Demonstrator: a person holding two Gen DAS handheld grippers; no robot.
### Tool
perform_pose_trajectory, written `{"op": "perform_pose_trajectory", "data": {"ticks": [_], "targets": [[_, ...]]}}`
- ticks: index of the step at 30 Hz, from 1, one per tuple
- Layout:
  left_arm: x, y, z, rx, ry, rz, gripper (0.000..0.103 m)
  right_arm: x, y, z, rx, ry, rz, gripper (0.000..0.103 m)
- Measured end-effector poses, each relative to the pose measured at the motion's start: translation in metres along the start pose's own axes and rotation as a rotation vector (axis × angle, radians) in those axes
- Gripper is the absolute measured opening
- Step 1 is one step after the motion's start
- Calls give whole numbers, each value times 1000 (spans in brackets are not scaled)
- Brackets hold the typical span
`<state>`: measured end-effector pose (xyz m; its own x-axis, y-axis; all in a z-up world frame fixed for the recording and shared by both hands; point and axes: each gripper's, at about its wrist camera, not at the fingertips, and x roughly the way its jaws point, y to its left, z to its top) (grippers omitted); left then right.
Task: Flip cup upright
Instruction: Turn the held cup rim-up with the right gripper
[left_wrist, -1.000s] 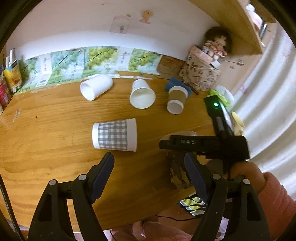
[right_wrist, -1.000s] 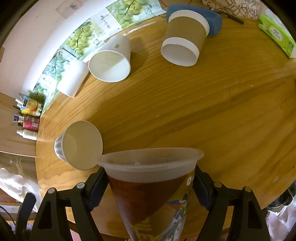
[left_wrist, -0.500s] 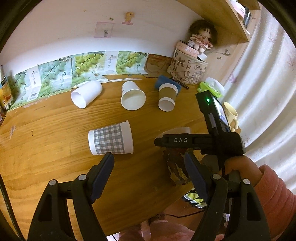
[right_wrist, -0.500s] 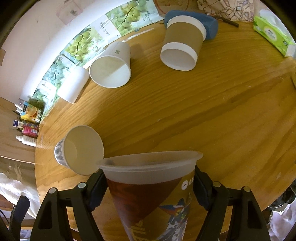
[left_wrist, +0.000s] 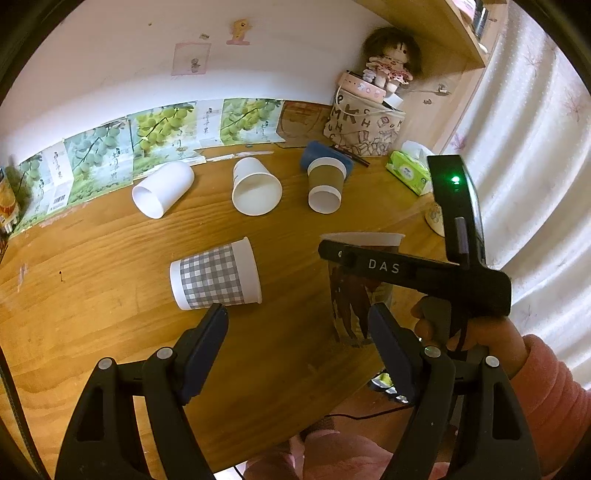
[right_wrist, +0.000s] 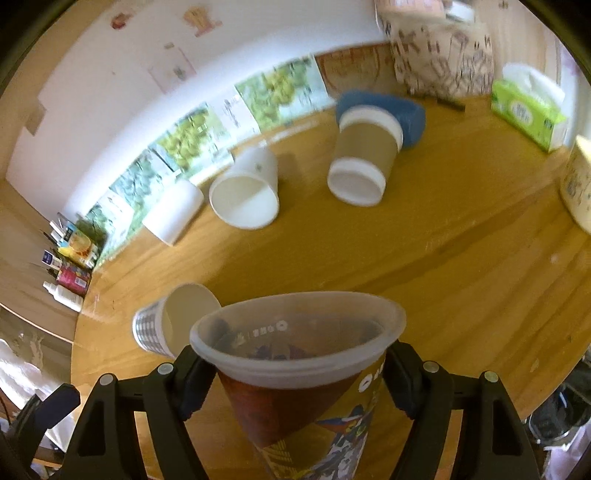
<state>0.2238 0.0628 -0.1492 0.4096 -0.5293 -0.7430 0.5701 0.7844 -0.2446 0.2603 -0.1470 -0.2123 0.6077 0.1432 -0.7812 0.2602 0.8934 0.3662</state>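
Observation:
My right gripper (right_wrist: 295, 384) is shut on a printed plastic cup (right_wrist: 306, 373), held upright with its frosted rim toward the camera. In the left wrist view the same cup (left_wrist: 354, 291) stands at the table's near right edge, with the right gripper (left_wrist: 369, 258) around it. My left gripper (left_wrist: 297, 347) is open and empty, just in front of a grey checked paper cup (left_wrist: 216, 275) that lies on its side. That checked cup (right_wrist: 166, 325) also shows left of the held cup.
On the round wooden table (left_wrist: 92, 295) three more cups lie on their sides: a white one (left_wrist: 162, 188), another white one (left_wrist: 256, 186) and a brown-sleeved one (left_wrist: 325, 186). A tissue pack (left_wrist: 408, 173), a patterned bag with a doll (left_wrist: 364, 125) and a mug (right_wrist: 578, 188) stand at the right.
The right gripper has tilted level with the printed cup, so the view now looks across the table instead of down. The left gripper has pulled back a little.

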Motion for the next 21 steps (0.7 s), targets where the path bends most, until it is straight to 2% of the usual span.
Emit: {"op": "perform_pose_trajectory", "data": {"ticks": [15, 21], "targets": [[0, 13, -3, 37, 34, 56, 81, -20, 22, -37, -196, -458, -112, 78], [-4, 20, -9, 41, 36, 91, 81, -17, 28, -51, -241, -571, -119, 78]]}}
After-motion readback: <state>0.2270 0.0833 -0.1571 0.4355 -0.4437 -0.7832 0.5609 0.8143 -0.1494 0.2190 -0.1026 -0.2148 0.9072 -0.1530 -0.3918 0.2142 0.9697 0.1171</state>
